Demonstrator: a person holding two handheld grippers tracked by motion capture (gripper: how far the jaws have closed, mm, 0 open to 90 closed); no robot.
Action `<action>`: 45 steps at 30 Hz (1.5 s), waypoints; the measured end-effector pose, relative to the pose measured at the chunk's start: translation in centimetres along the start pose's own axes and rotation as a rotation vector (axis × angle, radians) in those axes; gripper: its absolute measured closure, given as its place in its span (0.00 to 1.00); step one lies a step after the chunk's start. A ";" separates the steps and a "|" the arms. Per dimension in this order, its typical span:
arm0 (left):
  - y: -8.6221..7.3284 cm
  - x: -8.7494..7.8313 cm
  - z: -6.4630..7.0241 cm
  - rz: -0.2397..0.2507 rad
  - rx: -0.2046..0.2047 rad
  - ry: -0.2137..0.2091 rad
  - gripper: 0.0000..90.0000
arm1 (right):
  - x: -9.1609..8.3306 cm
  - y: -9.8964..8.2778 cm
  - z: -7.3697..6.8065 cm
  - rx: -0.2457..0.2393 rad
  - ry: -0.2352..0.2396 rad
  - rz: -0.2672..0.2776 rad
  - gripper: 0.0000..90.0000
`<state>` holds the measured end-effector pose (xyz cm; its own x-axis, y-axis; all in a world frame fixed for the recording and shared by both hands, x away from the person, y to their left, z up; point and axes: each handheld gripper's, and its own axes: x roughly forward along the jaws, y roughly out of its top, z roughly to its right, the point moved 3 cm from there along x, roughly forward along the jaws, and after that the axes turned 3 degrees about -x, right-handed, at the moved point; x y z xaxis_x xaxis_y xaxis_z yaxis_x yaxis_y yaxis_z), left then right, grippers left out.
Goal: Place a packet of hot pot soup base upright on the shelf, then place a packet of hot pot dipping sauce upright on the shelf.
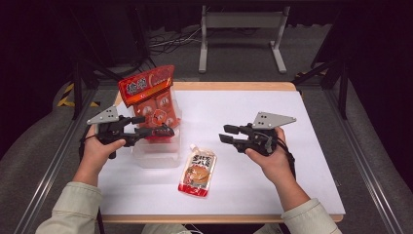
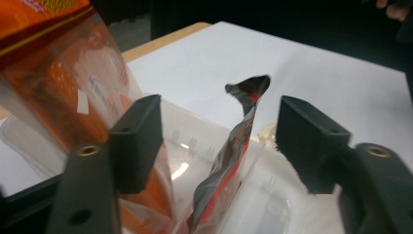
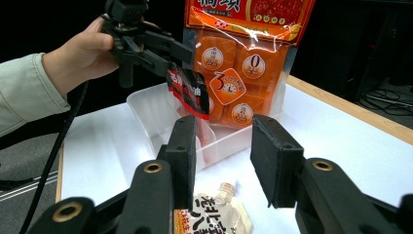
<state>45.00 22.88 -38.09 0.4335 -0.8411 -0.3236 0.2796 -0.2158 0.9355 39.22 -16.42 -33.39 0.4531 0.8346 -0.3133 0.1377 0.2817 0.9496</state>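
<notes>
Two packets already stand in the clear tray (image 1: 156, 155) while the spouted pouch (image 1: 197, 173) waits on the worktop (image 1: 272, 161).

Left gripper (image 2: 219, 141) has its fingers (image 2: 136, 141) apart on either side of a small dark-red sachet (image 2: 229, 156), which stands on edge in the tray without a pad touching it. Beside it leans the big orange packet (image 1: 152, 100). Unsupported, the thin sachet may flop over or catch a finger as the gripper draws back, and a nudge could tip the tall packet out of the shallow tray. Right gripper (image 3: 221, 161) hovers with fingers apart and empty, above the pouch lying flat near the tray's front wall. Little room looks left in the tray; the upright packets stand in the way of laying the pouch down.
</notes>
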 end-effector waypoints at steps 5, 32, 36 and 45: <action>0.4 -0.5 0.5 0.033 0.010 0.016 0.22 | 0.1 -0.1 0.0 0.001 0.001 -0.005 0.69; 1.0 -3.3 6.0 -0.050 0.035 0.050 0.13 | 1.7 -2.2 0.3 0.090 0.011 -0.109 0.43; 1.0 -3.9 6.2 -0.068 0.022 0.056 0.13 | 2.5 -2.8 0.5 0.092 -0.002 -0.151 0.42; 0.6 -4.7 7.1 -0.091 0.025 0.043 0.12 | 5.3 -4.3 0.4 0.096 0.009 -0.256 0.44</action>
<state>36.99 23.19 -34.95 0.4436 -0.7955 -0.4128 0.2987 -0.3031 0.9049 41.43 -13.39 -39.16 0.3845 0.7463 -0.5433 0.3297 0.4388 0.8359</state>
